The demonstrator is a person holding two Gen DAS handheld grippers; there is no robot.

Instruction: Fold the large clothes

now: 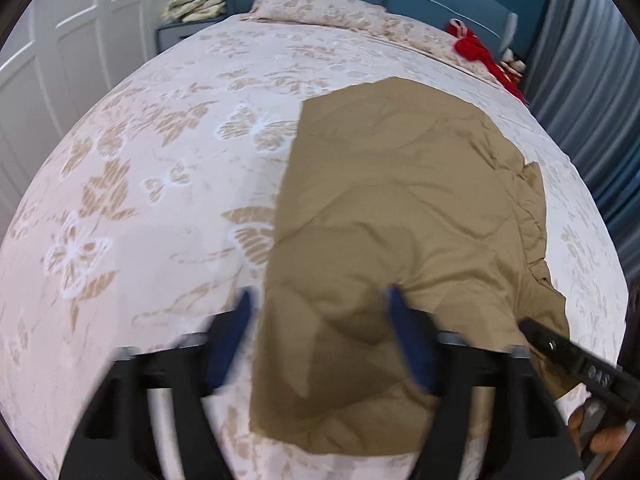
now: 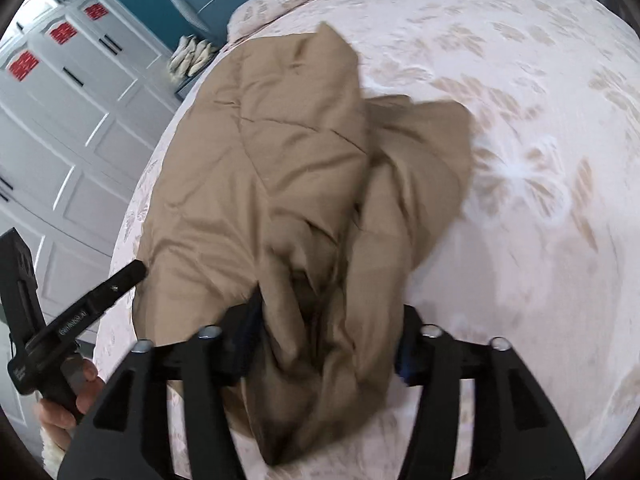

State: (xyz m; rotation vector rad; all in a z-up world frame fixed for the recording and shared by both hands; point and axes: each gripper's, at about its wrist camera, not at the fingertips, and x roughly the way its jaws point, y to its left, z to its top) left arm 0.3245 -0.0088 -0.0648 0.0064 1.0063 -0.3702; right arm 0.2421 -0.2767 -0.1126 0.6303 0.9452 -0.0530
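Observation:
A large tan padded garment (image 1: 400,208) lies spread on the bed with its near end toward me; it also shows in the right wrist view (image 2: 272,152), bunched at the near end. My left gripper (image 1: 320,312) is open, its blue fingers (image 1: 236,332) straddling the garment's near left edge from above. My right gripper (image 2: 328,328) stands wide around a gathered fold of the garment, which fills the gap between the fingers; whether it pinches the cloth is unclear. The right gripper also shows at the lower right of the left wrist view (image 1: 576,360).
The bed has a pale floral bedspread (image 1: 160,184) with a pillow (image 1: 320,8) at the blue headboard. A red cloth (image 1: 476,48) lies at the far right corner. White wardrobe doors (image 2: 60,120) and a nightstand with folded cloths (image 1: 196,4) stand left.

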